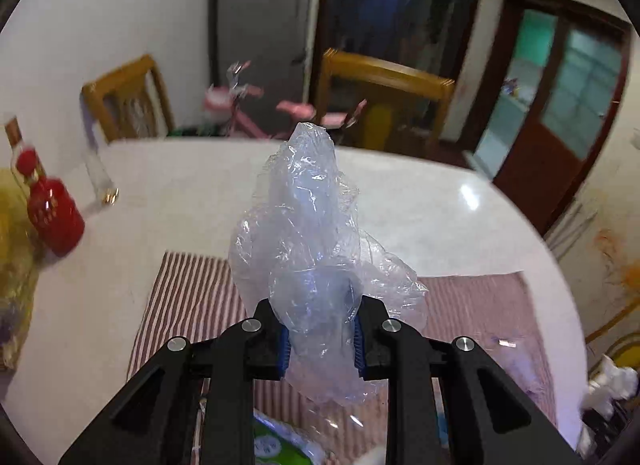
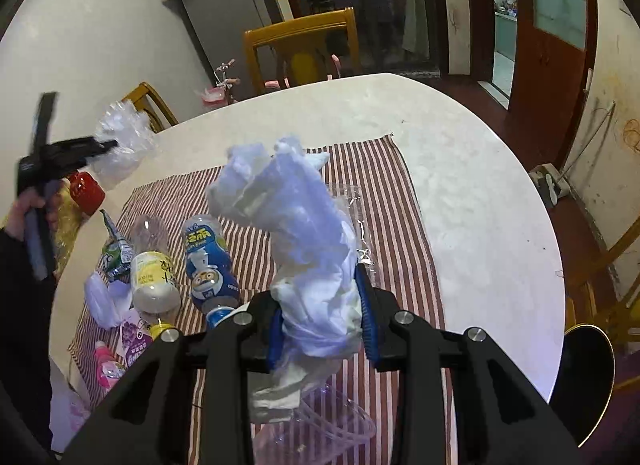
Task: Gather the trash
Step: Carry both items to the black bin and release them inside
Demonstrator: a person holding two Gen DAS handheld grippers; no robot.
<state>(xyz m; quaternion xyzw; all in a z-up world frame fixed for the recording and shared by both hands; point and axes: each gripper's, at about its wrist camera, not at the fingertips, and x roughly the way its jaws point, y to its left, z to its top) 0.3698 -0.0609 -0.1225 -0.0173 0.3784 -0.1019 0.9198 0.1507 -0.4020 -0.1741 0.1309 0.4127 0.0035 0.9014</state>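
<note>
Trash held aloft: left fingers (image 1: 320,339) pinch clear plastic wrap (image 1: 316,249), right fingers (image 2: 322,329) clamp crumpled tissue (image 2: 296,233).

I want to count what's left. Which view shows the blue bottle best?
The right wrist view: the blue bottle lies in plain sight on the striped cloth. The left wrist view doesn't show it.

We found the striped cloth (image 2: 384,193) lying on the near half of the table (image 2: 480,185). On its left part lay two bottles (image 2: 154,273) (image 2: 210,265) side by side, a wrapper (image 2: 116,249) just left of them. A capped bottle (image 2: 86,189) stood off the cloth at the table's left edge. Two chairs (image 2: 304,45) (image 2: 150,103) stood behind the table's far side.
</note>
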